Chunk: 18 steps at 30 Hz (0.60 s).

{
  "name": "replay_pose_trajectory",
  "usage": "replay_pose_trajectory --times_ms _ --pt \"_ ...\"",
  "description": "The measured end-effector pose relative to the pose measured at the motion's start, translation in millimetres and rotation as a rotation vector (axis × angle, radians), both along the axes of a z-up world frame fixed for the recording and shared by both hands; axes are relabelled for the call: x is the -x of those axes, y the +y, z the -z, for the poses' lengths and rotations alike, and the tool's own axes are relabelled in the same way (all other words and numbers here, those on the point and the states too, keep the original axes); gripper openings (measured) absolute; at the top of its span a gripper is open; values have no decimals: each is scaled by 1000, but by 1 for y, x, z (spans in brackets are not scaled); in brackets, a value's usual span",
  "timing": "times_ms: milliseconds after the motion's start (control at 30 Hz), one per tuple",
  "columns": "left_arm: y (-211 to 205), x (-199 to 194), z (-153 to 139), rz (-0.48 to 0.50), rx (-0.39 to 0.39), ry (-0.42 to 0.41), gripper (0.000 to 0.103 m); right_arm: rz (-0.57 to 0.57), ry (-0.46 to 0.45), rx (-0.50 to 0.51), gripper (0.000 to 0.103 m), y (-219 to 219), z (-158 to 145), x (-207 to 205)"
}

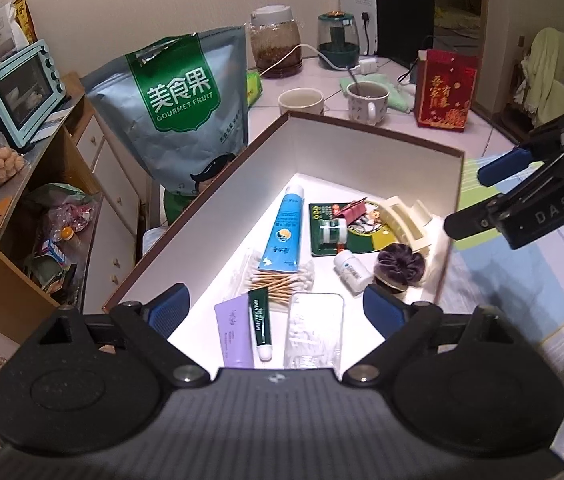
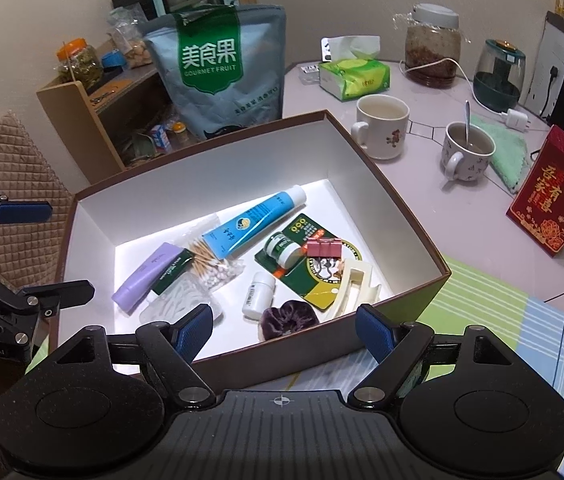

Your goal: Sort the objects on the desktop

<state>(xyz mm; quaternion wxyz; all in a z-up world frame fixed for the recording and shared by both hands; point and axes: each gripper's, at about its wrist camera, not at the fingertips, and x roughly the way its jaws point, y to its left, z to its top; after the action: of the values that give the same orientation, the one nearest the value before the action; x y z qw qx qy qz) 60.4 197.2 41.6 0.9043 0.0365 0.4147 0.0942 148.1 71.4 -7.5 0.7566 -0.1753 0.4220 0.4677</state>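
- Box with brown outside and white inside is sitting on the surface, its near corner lying over a striped cloth.
- Lying inside it: a blue tube resting partly on a packet of cotton swabs, a purple tube touching a dark green tube, and a clear plastic case just beside them.
- Sitting nearer the right wall: a green card carrying a small green-capped jar and red binder clips, a white bottle, a purple scrunchie and a cream hair clip.
- Right claw is hovering over the box's near wall with its blue pads standing wide apart, gripping nothing.
- Left claw is hanging above the tubes and clear case, its pads likewise apart and empty.
- Standing behind the box: a large snack bag, a tissue pack, two mugs, a lidded jar and a red envelope pack.
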Motion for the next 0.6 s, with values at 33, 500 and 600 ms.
replay_pose_trajectory --times_ms 33,500,600 --pt "-2 1 -1 -2 -3 0 92 -3 -1 -2 81 -1 -1 1" --pt "-22 18 -1 -77 -15 12 92 -51 -9 -12 81 -16 -5 13" --pt "-27 21 -2 -91 -17 11 92 -63 -9 -10 81 -19 -5 15"
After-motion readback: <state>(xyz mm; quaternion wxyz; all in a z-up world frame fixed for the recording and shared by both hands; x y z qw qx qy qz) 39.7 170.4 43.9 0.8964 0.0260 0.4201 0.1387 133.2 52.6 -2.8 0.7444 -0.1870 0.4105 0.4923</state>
